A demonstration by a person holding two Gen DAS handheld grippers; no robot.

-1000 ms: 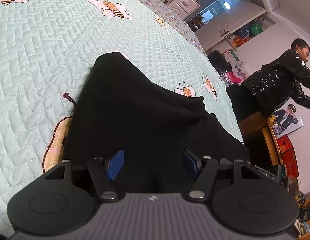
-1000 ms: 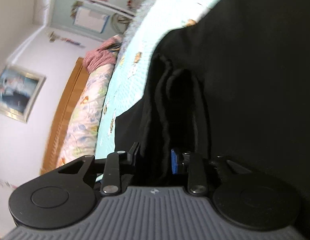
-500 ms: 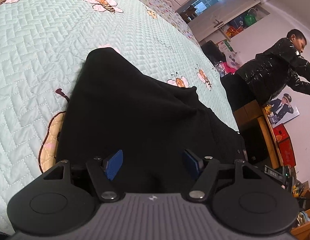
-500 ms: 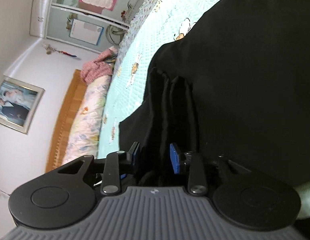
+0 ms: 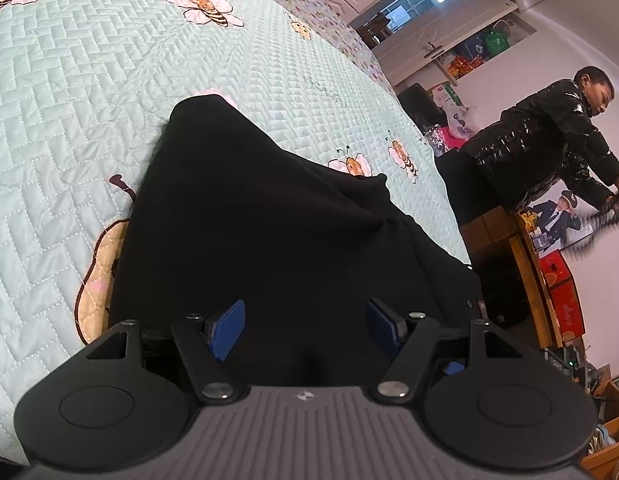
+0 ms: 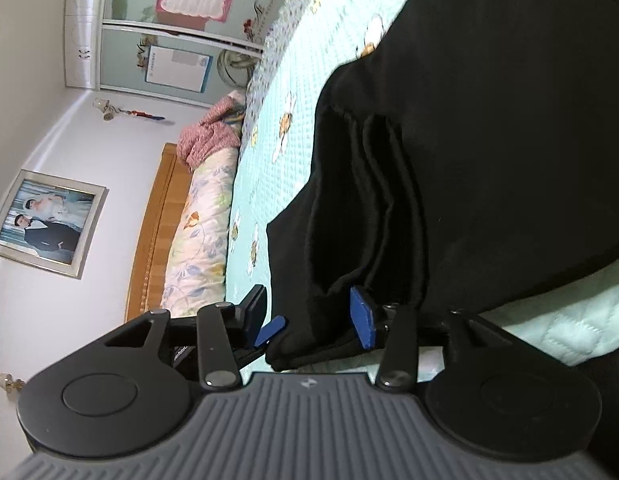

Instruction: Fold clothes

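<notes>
Garment (image 5: 269,220), black and matte, drapes between parted left gripper (image 5: 305,326); right gripper (image 6: 317,320) just spread, fabric slack.

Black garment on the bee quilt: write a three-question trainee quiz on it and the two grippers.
1. True or false: the black garment lies on a quilt printed with bees.
2. Which gripper has bunched folds of the garment between its blue pads?
A. left gripper
B. right gripper
C. neither
3. Fill in: in the right wrist view, a framed ____ hangs on the wall beside the wooden headboard.

Key
1. True.
2. B. Its jaws have just been opening, and the pads look clear of the cloth; the left gripper's pads stand apart over flat cloth.
3. Photograph.
</notes>
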